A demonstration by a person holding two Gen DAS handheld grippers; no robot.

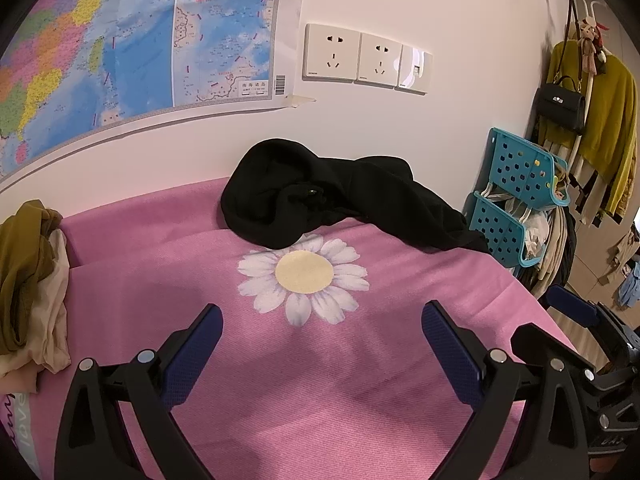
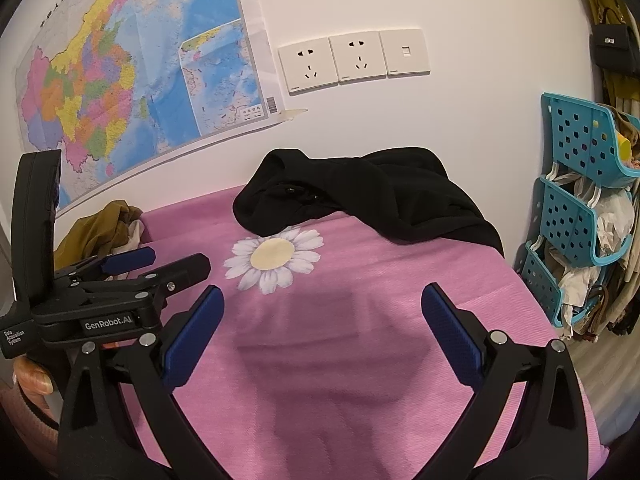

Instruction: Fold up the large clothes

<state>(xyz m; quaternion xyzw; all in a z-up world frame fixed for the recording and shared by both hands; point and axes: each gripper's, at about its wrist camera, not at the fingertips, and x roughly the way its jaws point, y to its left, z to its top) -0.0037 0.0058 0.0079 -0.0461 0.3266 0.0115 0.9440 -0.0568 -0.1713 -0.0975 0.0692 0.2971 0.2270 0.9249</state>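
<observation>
A crumpled black garment (image 1: pixel 340 196) lies at the far edge of the pink bed cover (image 1: pixel 360 400), against the wall; it also shows in the right wrist view (image 2: pixel 368 200). My left gripper (image 1: pixel 322 328) is open and empty, hovering above the cover, short of the daisy print (image 1: pixel 304 272). My right gripper (image 2: pixel 322 312) is open and empty, above the cover near its front. The left gripper (image 2: pixel 176 262) shows at the left of the right wrist view, open. The right gripper's fingers (image 1: pixel 572 306) show at the right edge of the left wrist view.
An olive and cream pile of clothes (image 1: pixel 28 280) lies at the bed's left edge. A teal tiered basket rack (image 2: pixel 580 208) with clothes stands right of the bed. A map (image 2: pixel 120 80) and wall sockets (image 2: pixel 352 60) are on the wall behind. Hanging clothes and a black bag (image 1: pixel 560 104) are far right.
</observation>
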